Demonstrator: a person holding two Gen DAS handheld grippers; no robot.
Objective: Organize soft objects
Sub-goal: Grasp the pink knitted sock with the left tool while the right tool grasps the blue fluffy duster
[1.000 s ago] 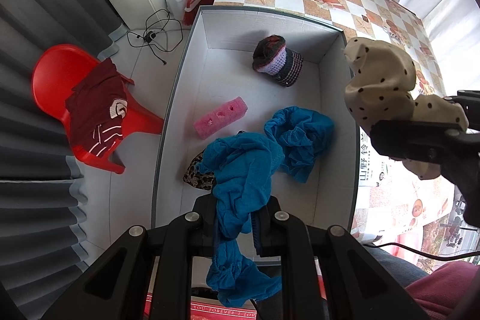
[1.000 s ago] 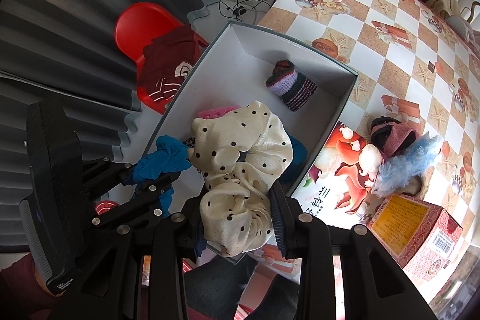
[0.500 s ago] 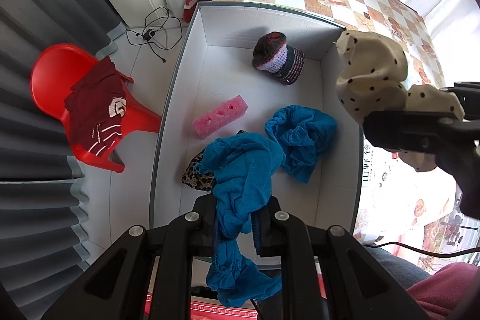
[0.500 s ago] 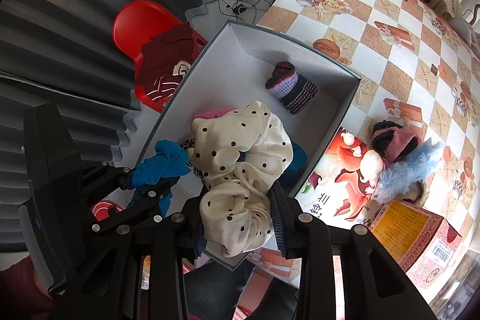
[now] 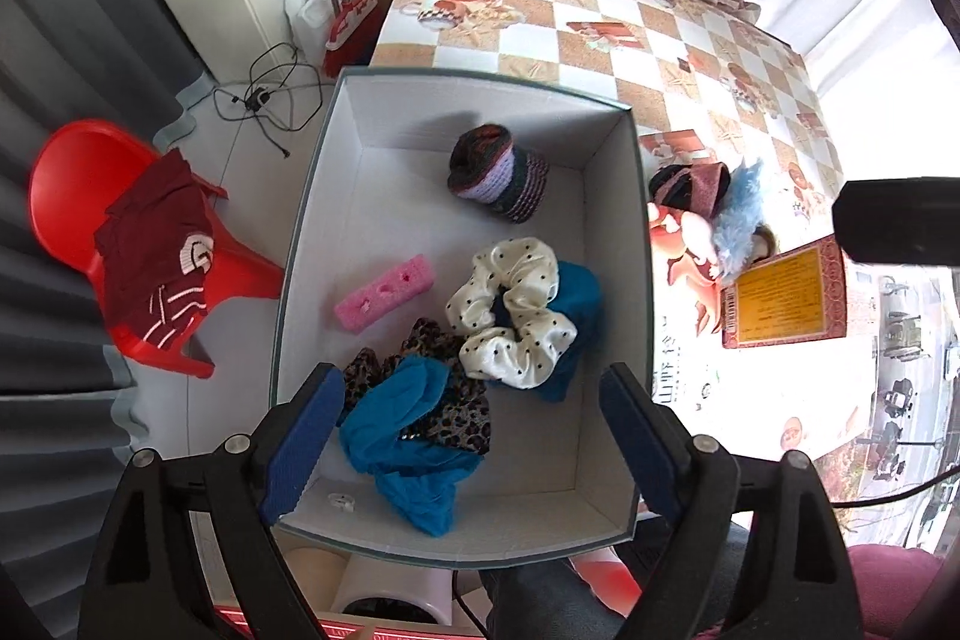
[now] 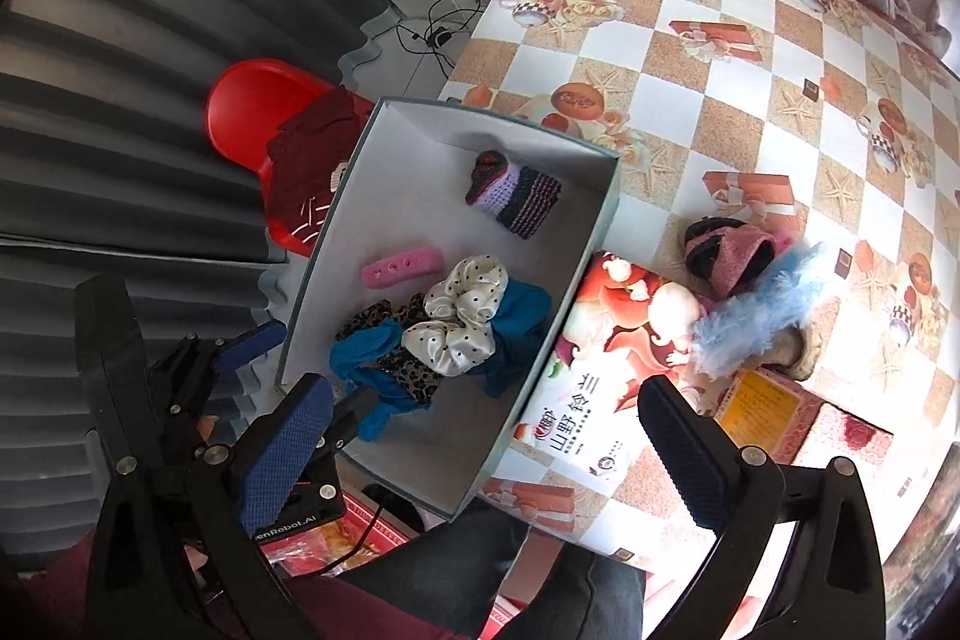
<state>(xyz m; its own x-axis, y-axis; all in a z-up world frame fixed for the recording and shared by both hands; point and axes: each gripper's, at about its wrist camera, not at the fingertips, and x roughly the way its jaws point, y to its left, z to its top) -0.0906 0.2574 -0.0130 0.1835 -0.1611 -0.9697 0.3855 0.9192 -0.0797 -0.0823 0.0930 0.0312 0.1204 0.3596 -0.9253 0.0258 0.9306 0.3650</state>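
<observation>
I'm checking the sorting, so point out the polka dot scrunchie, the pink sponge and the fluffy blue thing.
polka dot scrunchie (image 5: 516, 316): left wrist view, its satin ring.
pink sponge (image 5: 384, 290): left wrist view, top face.
fluffy blue thing (image 6: 762, 307): right wrist view, mid-fur.

Cream black-dotted scrunchie, teal cloth, pink sponge.

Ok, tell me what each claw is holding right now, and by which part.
Nothing is held. The left claw and right claw are both open and empty; the polka-dot scrunchie and blue cloth lie loose in the box.
</observation>
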